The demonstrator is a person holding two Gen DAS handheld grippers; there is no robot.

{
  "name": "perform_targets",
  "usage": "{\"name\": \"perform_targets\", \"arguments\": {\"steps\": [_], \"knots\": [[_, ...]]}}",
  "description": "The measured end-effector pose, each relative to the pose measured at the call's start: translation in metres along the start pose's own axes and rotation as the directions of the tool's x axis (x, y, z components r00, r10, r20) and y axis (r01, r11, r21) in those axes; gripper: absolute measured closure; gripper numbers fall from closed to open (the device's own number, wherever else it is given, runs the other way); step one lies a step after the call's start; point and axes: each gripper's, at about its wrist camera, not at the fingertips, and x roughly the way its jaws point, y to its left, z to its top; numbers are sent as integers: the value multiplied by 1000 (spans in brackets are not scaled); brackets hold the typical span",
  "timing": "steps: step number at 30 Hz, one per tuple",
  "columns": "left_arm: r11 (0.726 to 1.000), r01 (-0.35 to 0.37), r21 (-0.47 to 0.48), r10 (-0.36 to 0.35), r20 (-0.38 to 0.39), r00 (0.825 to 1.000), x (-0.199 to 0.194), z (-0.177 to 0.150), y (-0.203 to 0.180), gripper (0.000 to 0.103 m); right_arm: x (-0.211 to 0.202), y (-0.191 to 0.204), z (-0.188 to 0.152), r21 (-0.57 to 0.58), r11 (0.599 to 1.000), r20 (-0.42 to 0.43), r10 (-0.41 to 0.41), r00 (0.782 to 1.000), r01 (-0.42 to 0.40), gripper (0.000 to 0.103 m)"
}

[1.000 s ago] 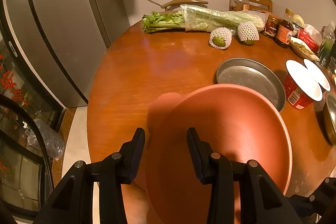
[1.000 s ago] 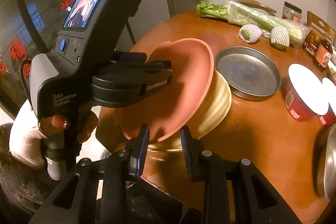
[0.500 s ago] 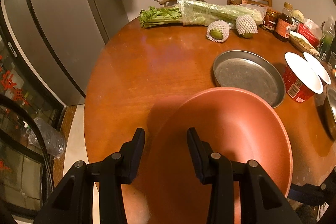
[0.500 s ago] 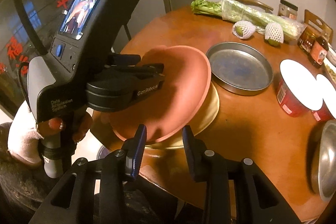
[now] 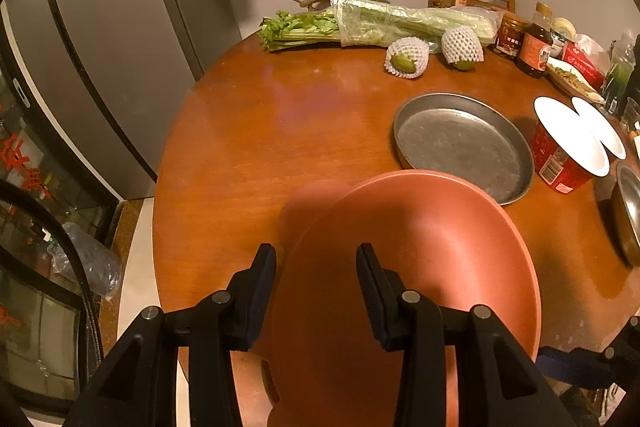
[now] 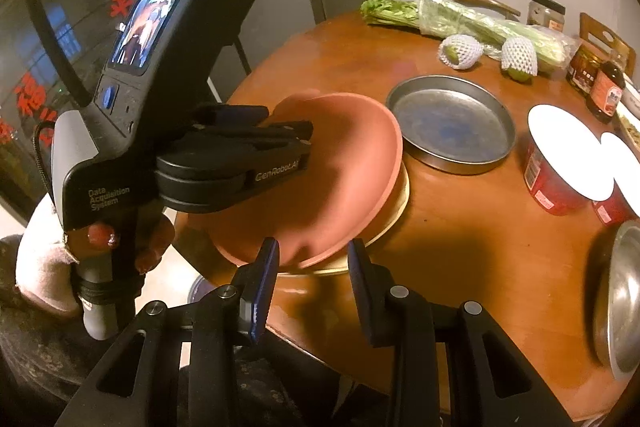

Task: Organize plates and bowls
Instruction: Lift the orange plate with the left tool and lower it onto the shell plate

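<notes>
A terracotta plate (image 5: 432,259) hangs tilted over the near edge of the round wooden table (image 5: 260,147). My left gripper (image 5: 316,255) is shut on its near rim. From the right wrist view the left gripper (image 6: 308,137) clamps the terracotta plate (image 6: 344,155) from the left, and the plate's far side rests on a cream plate (image 6: 400,203) beneath it. My right gripper (image 6: 312,247) stands open just in front of the terracotta plate's lower rim, its pads not pressing on anything. A round metal tray (image 5: 460,143) lies just beyond the two plates.
Two red cups with white lids (image 5: 560,155) stand right of the tray, and a steel bowl (image 6: 620,299) sits at the right edge. Celery, two netted fruits (image 5: 406,57) and jars line the far side. A fridge (image 5: 100,67) stands to the left.
The terracotta plate has tipped flatter and come down onto the cream plate, hiding most of it. The right jaws stand slightly wider than a second ago.
</notes>
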Motion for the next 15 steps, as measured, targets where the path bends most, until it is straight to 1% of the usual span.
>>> {"name": "perform_targets", "arguments": {"steps": [3,15], "knots": [[1000,14,-19,-14,8,1000,-4,1,2,61,-1,-5,0,12,1000,3,1,1000,-1,66],[998,1,-56,1,28,1000,-17,5,0,61,-15,-15,3,6,1000,31,-2,1000,2,66]]}}
